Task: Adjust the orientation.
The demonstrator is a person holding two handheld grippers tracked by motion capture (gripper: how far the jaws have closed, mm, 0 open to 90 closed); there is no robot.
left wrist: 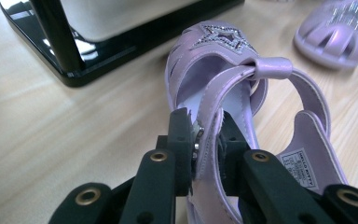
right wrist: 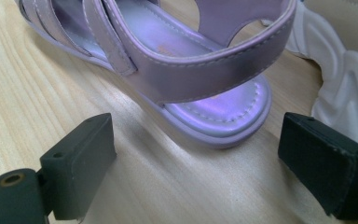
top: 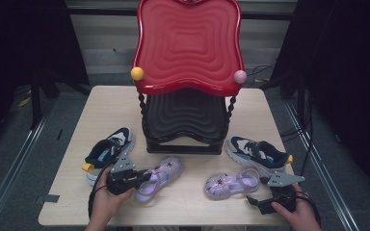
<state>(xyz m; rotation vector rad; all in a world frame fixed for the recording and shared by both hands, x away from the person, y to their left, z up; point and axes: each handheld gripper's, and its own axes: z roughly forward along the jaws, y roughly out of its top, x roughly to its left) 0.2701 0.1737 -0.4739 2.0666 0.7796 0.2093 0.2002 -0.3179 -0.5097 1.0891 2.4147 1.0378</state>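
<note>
- Rack (top: 185, 139), upper centre of the high view: if I lift my sandal toward it carelessly, the toe may strike the black base (left wrist: 98, 60).
- Left sandal (top: 160, 177), lower centre-left on the table (top: 77, 202): my left gripper (left wrist: 208, 135) is clamped on its side strap alone; a thin strap may slip or let the shoe swing.
- Right sandal (right wrist: 191, 84), upper half of the right gripper view: my right gripper (right wrist: 196, 154) stands apart just behind the heel, holding nothing.
- The high view adds both sneakers (top: 108, 149); the left gripper view alone shows the pinch.

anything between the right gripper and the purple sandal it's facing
Nothing visible. The right gripper stands open, with bare table between its jaws and the sandal's heel. The navy sneaker sits beside and beyond the sandal, not in the path.
</note>
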